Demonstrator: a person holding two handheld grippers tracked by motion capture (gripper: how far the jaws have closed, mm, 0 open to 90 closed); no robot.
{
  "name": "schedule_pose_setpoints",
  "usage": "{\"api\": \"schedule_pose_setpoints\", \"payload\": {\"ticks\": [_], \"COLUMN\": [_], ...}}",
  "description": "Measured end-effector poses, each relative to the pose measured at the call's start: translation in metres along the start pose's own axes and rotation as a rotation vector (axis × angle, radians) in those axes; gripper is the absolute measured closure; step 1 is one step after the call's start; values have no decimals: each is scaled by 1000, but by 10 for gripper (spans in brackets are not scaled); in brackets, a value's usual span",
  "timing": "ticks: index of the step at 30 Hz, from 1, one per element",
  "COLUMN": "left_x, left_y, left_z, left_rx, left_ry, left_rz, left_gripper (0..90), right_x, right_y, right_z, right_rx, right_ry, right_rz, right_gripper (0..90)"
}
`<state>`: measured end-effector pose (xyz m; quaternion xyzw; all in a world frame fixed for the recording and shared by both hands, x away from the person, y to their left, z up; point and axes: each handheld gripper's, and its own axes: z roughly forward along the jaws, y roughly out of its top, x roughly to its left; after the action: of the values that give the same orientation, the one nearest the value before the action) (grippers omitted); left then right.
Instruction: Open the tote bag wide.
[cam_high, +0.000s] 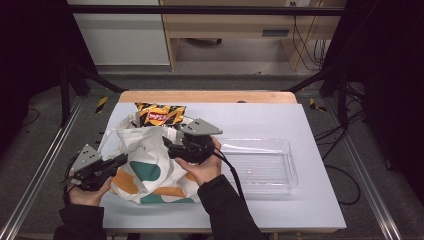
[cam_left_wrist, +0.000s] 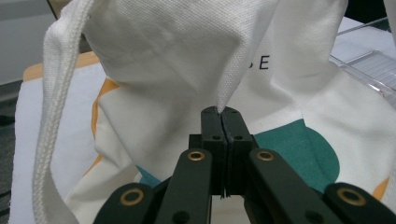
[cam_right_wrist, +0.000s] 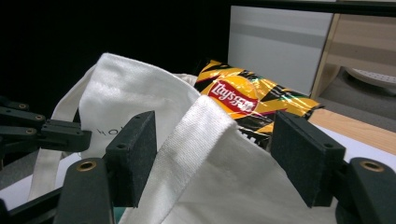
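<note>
High view, white table, left gripper jaws pinching tote bag, right gripper jaws spread.

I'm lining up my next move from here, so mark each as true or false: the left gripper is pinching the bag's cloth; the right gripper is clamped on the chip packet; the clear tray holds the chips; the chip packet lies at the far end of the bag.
1. The left gripper is pinching the tote bag. True: its jaws are shut on a fold of white cloth.
2. The right gripper is clamped on the chip packet. False: its jaws stand open, astride the bag's strap.
3. The clear tray holds the chips. False: nothing shows in it.
4. The chip packet lies at the far end of the bag. True.
</note>
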<state>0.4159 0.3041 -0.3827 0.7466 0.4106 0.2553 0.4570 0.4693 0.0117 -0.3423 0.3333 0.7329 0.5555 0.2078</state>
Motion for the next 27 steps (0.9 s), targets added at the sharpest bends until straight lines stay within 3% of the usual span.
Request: {"api": "schedule_pose_setpoints", "payload": {"ticks": [7, 11, 12, 13, 15, 22, 24, 27], "left_x": [0, -1, -1, -1, -1, 0, 1, 1], "left_y": [-5, -6, -6, -6, -7, -6, -4, 7], "left_z": [-1, 0, 0, 1, 2, 1, -2, -18], "left_rx": [13, 18, 18, 19, 20, 5, -15, -86], "left_ry": [-10, -13, -13, -13, -11, -4, -2, -7], "left_rz": [-4, -5, -5, -5, -7, -19, -37, -53], "left_gripper": [894, 893, 893, 893, 892, 863, 814, 785], "right_x": [2, 5, 5, 6, 7, 6, 6, 9], "right_y": [-3, -7, -7, -9, -11, -14, -14, -16], "right_z": [9, 10, 10, 11, 11, 6, 3, -4], "right_rx": [34, 82, 82, 107, 125, 128, 119, 104], "right_ry": [12, 11, 11, 16, 24, 54, 61, 84], "right_rz": [-14, -44, -44, -34, -33, -21, -25, -40], "right_gripper": [343, 522, 522, 668, 774, 836, 837, 839]}}
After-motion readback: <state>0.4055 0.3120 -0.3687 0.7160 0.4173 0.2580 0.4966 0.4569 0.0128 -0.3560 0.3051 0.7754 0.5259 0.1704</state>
